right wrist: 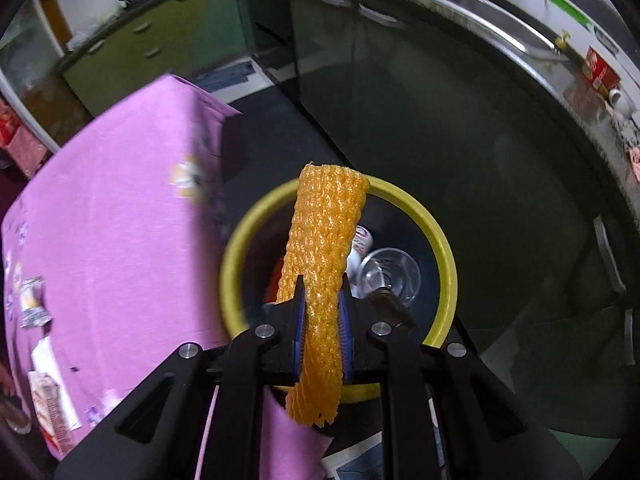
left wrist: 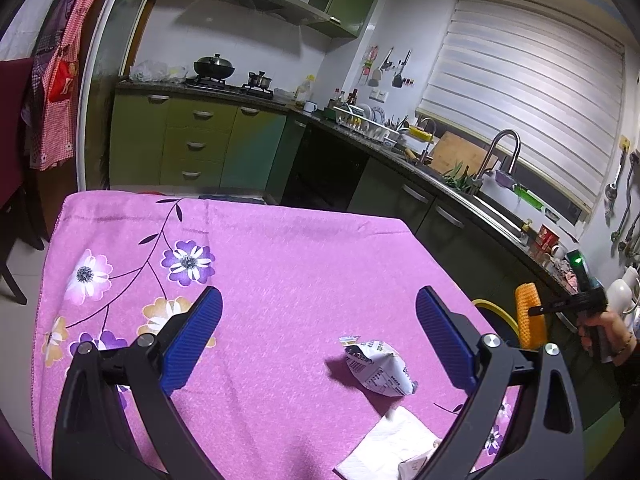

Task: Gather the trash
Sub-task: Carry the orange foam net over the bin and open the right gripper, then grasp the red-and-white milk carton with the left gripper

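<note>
Pinching the orange foam net [right wrist: 324,264] lengthwise over the yellow bin [right wrist: 440,264], the right gripper [right wrist: 323,334] hung beside the pink-clothed table [left wrist: 280,248] while the left gripper [left wrist: 318,320] gaped empty in the kitchen.

A table under a pink floral tablecloth [left wrist: 280,248] carries the litter. In the left wrist view a crumpled white snack wrapper [left wrist: 378,368] lies toward five o'clock, with a white paper napkin [left wrist: 390,446] just beyond it toward the near edge, and a small white packet [left wrist: 412,466] resting on the napkin.
</note>
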Available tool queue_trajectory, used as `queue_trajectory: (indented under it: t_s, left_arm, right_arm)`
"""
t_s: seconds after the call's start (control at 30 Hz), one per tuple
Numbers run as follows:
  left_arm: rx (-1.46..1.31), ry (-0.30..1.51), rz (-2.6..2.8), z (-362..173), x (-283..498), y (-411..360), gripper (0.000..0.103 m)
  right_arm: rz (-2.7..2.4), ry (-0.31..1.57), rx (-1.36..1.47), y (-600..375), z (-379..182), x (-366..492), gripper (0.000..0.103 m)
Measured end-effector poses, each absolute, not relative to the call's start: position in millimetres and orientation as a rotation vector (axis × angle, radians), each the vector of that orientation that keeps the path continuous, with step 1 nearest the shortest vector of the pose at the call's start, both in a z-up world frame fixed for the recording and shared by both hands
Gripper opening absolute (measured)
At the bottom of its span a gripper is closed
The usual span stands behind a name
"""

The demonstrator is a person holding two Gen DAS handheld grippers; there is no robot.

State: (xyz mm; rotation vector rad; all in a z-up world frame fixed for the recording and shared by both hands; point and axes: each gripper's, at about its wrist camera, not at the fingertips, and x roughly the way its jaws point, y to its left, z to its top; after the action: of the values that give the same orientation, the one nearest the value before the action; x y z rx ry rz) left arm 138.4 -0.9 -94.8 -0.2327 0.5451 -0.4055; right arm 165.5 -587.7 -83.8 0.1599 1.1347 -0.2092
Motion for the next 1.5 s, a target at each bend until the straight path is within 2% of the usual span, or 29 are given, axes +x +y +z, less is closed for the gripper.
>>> queue_trajectory:
  t_s: [0.07, 0.2, 0.3, 0.4, 0.5, 0.87, 1.2, 1.5]
  left_arm:
    - [-0.230, 0.548, -0.405, -95.6, 138.6, -1.4, 0.093]
    - [-0.224, 0.553, -0.404, -97.2, 139.0, -1.2, 0.093]
    - [-0.218, 0.560, -0.404, -98.6, 139.6, -2.6, 0.093]
    - [-0.219, 0.577, -0.426, -100.2, 142.4, -4.5, 0.093]
    - [-0.225, 0.603, -0.455, -102.4, 145.4, -8.7, 0.093]
    - [-0.115, 0.711, -0.414, -95.6, 116.0, -41.8, 0.093]
    - [0.011, 0.918, -0.353, -120.5, 57.5, -85.1, 0.093]
    - [0.110, 0.984, -0.362, -143.1, 33.0, -117.6, 0.093]
  right_arm:
    - [-0.222, 1.148, 0.173, -595.9, -96.1, 173.4, 0.017]
    - [-0.230, 1.176, 0.214, -605.6, -119.9, 187.3, 0.026]
    - [-0.236, 1.200, 0.220, -608.1, -131.0, 195.7, 0.043]
    - [-0.255, 1.182, 0.237, -611.4, -130.6, 190.5, 0.044]
    - [-0.243, 1.157, 0.266, -613.4, -122.8, 182.9, 0.053]
    - [-0.184, 1.033, 0.293, -597.7, -86.2, 139.2, 0.057]
    - [-0.093, 0.966, 0.319, -581.6, -93.0, 103.1, 0.059]
    - [-0.020, 0.963, 0.324, -573.7, -106.1, 103.2, 0.059]
